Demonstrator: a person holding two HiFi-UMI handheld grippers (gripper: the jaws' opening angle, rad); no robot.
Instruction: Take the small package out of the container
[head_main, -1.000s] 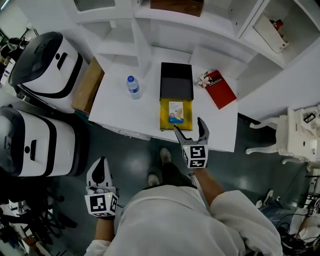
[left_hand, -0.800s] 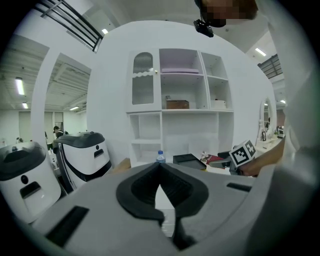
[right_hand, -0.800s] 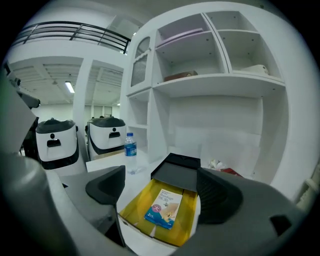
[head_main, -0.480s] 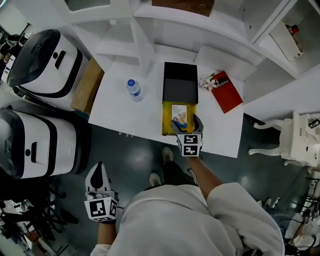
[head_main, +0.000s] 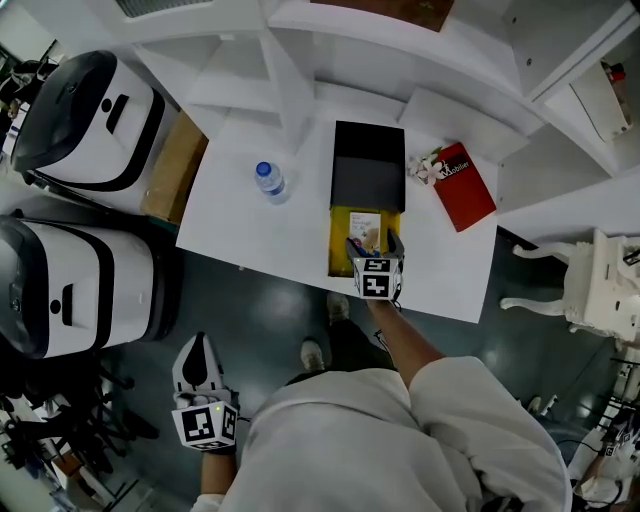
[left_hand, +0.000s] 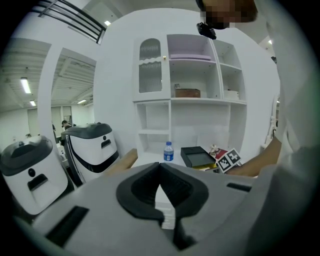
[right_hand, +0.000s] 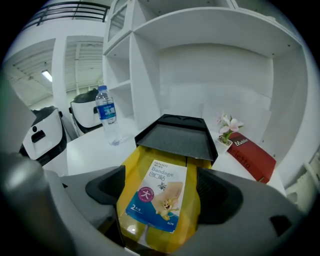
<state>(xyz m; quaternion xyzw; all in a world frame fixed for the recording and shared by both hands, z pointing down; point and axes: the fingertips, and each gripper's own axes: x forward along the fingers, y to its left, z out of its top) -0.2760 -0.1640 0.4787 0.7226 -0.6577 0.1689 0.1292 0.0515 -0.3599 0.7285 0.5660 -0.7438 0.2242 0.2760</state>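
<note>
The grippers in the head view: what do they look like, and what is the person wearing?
Each is a handheld tool with two dark, tapering jaws. From above, the left gripper shows a white-and-black body, and the right gripper looks grey and black. Each carries a cube printed with black-and-white square markers. No cables show. The person wears a white top with a loose sleeve.
</note>
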